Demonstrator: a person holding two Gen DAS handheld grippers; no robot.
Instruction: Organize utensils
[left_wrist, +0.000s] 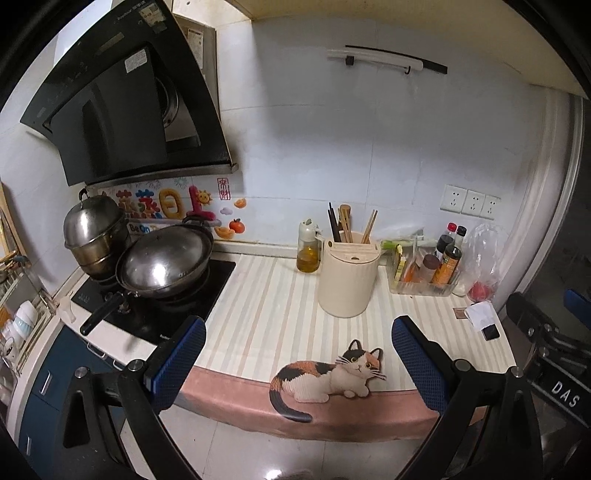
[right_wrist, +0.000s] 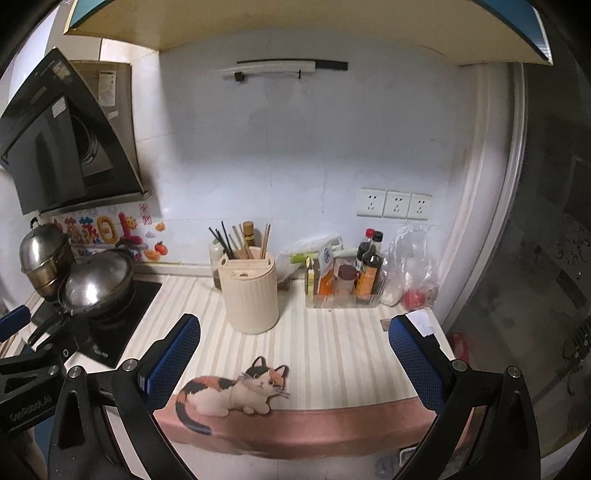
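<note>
Both jaws apart, empty: left gripper (left_wrist: 299, 363), right gripper (right_wrist: 295, 363) facing utensil holder (right_wrist: 253, 291); best approached squarely, slowly.

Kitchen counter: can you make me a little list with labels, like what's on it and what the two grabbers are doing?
surface: striped cream counter mat with a cat picture
utensil holder: round cream ribbed plastic holder, upright on the mat
inside holder: dark and wooden chopsticks, standing up
beside holder: glass oil bottle, at its left
right of holder: clear plastic tray of sauce bottles
stove: steel wok with domed lid
left gripper: open, empty
right gripper: open, empty
</note>
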